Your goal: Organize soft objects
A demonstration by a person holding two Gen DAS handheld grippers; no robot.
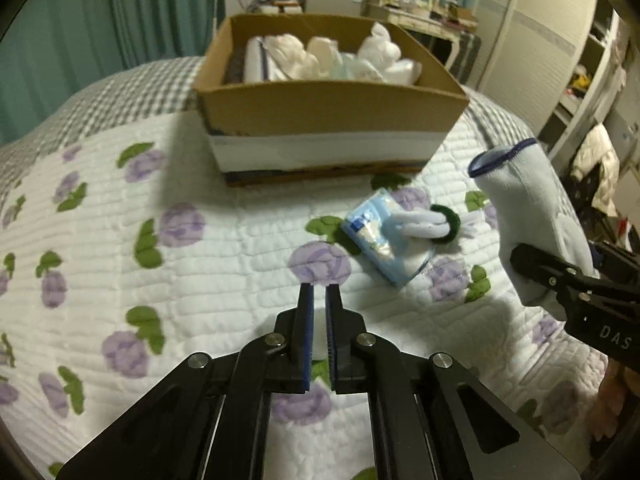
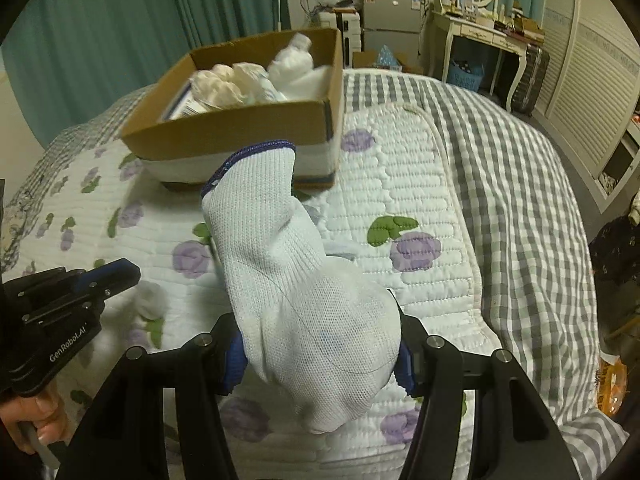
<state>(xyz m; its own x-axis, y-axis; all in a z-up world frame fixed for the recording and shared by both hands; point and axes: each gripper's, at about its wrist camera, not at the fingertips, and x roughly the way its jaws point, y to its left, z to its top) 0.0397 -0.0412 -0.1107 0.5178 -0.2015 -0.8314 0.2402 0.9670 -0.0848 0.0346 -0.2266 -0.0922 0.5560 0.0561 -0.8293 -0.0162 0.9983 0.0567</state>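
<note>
Ahead — cardboard box [image 1: 328, 104], tissue pack [image 1: 384, 240]

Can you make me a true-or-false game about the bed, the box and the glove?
1. The white knit glove with a blue cuff is clamped in the right hand-held gripper. True.
2. The brown cardboard box is empty. False: white soft things fill it.
3. The left hand-held gripper holds a sock. False: it is shut on nothing.
4. A light blue packet lies on the flowered quilt. True.
</note>
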